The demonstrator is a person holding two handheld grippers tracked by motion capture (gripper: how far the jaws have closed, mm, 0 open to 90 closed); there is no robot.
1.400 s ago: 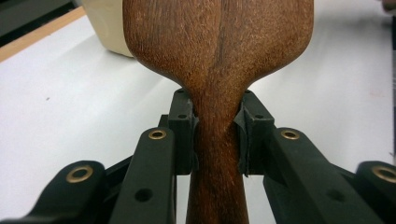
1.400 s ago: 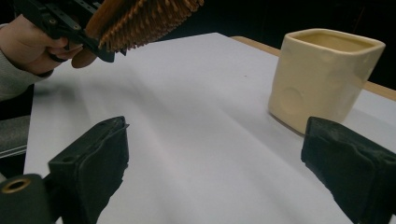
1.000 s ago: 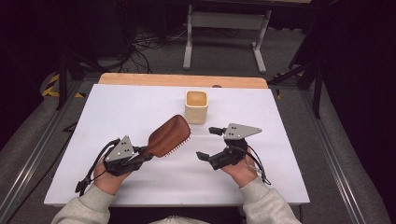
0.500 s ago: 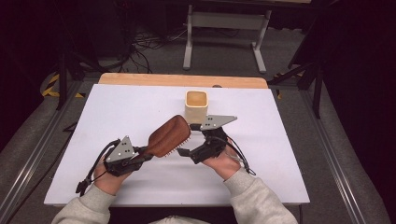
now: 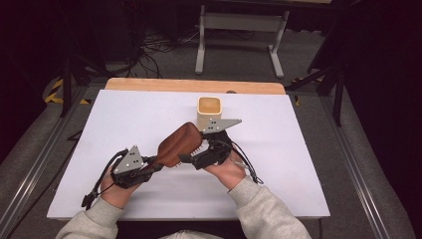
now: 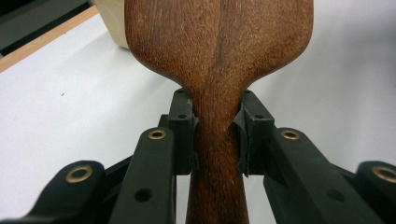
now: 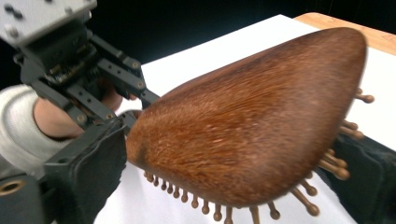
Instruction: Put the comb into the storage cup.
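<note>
Hairbrush [image 5: 180, 144] sits lifted above the white bench [image 5: 124, 119], wooden back up, pins down, just in front of the small wooden cup [image 5: 209, 110]. Left gripper [image 5: 149, 168] pinches the handle at the neck w/ both pads pressed tight, seen in the left gripper view [image 6: 217, 135]. Right gripper [image 5: 191, 158] has come in around the brush head; its jaws have just been closing, head between them, but in the right gripper view [image 7: 233, 177] the pads look spread either side, not yet pressing.

Step in hand, prob. a handover to the right gripper. To do it well: keep left pinch firm till right one bites. Seat one pad on the smooth back edge, other on the rim, not on the pins, since those would flex and slip. Close slowly, square to the head, then release left.
</note>
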